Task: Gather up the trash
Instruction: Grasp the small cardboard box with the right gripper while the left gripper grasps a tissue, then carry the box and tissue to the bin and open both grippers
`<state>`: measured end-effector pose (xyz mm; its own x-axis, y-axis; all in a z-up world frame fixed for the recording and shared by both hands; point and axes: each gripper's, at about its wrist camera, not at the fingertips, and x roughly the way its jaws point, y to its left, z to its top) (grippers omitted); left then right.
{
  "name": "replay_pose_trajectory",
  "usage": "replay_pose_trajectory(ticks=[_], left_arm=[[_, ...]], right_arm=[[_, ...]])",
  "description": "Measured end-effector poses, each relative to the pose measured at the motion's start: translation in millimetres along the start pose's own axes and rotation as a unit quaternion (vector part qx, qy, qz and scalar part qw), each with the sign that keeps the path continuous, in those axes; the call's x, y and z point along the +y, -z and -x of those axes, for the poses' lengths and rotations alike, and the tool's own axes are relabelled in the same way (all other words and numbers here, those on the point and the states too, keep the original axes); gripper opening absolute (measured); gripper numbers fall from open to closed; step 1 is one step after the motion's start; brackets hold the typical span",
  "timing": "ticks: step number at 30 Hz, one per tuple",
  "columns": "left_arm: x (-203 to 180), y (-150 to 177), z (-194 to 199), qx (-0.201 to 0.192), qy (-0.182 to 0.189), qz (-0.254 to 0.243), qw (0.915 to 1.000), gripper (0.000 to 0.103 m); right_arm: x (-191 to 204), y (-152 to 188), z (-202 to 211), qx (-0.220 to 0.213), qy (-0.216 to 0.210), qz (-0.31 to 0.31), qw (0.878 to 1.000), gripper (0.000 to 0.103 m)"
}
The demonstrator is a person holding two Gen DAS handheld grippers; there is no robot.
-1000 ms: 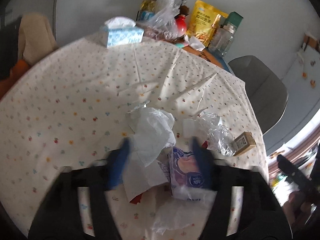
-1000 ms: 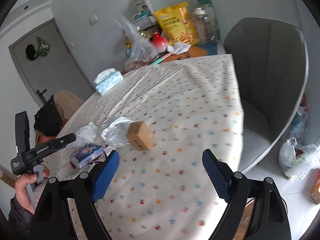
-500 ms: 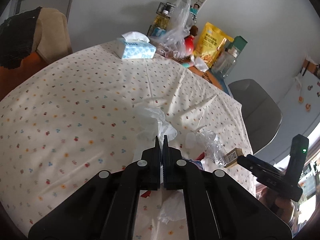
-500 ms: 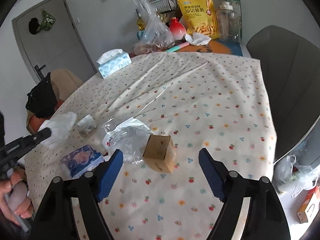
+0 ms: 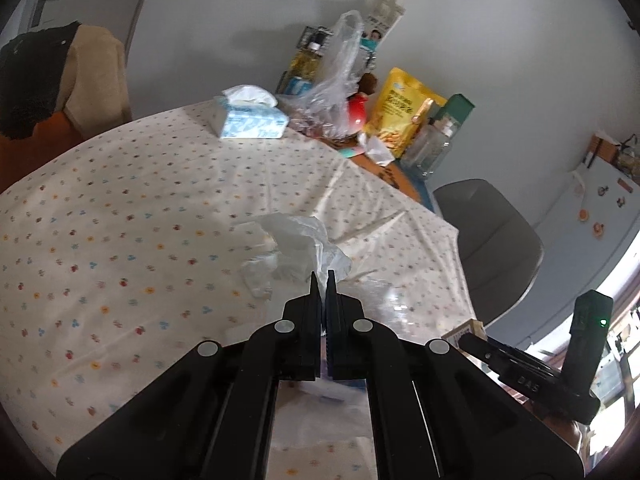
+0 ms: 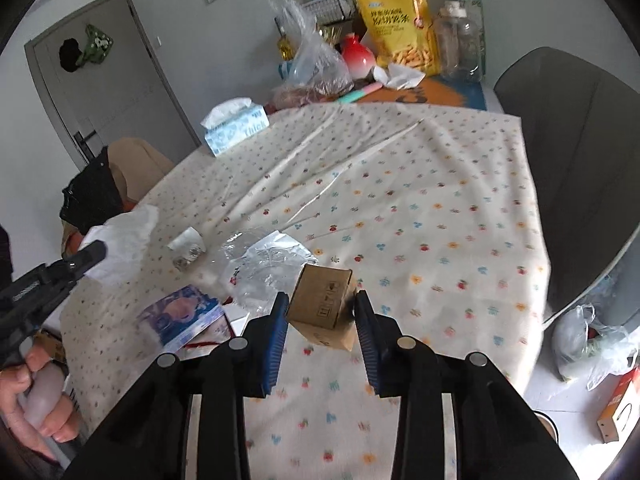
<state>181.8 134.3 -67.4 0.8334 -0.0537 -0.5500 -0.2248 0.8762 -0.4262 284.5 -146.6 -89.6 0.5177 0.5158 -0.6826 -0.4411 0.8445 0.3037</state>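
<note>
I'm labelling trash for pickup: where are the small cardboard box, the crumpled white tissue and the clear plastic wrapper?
small cardboard box (image 6: 324, 304): right wrist view, printed front face.
crumpled white tissue (image 5: 298, 244): left wrist view, middle folds.
clear plastic wrapper (image 6: 266, 262): right wrist view, crinkled centre.

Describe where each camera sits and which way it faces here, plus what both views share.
Left wrist: on the left gripper, looking along its shut fingers at a white plastic bag; right gripper at lower right.
Right wrist: on the right gripper, fingers bracketing a cardboard box; the person's left hand at lower left.
Shared: tissue box, yellow snack bag, grey chair.
</note>
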Motion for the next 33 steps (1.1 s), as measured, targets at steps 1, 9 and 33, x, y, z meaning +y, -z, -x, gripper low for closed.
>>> replay_pose_trajectory(ticks=[1, 9, 33], left_arm=[[-6, 1, 1, -0.001, 0.005, -0.005, 1.0000, 0.002], [-60, 10, 1, 0.004, 0.049, -0.047, 0.9977, 0.002], [-213, 69, -44, 0.092, 0.150, -0.158, 0.9715, 0.002]], right_arm=[[-3, 1, 7, -0.005, 0.000, -0.005, 1.000, 0.034], [-35, 11, 72, -0.055, 0.007, -0.044, 0.997, 0.034], [-165, 81, 158, -0.097, 0.094, -0.159, 0.978, 0.034]])
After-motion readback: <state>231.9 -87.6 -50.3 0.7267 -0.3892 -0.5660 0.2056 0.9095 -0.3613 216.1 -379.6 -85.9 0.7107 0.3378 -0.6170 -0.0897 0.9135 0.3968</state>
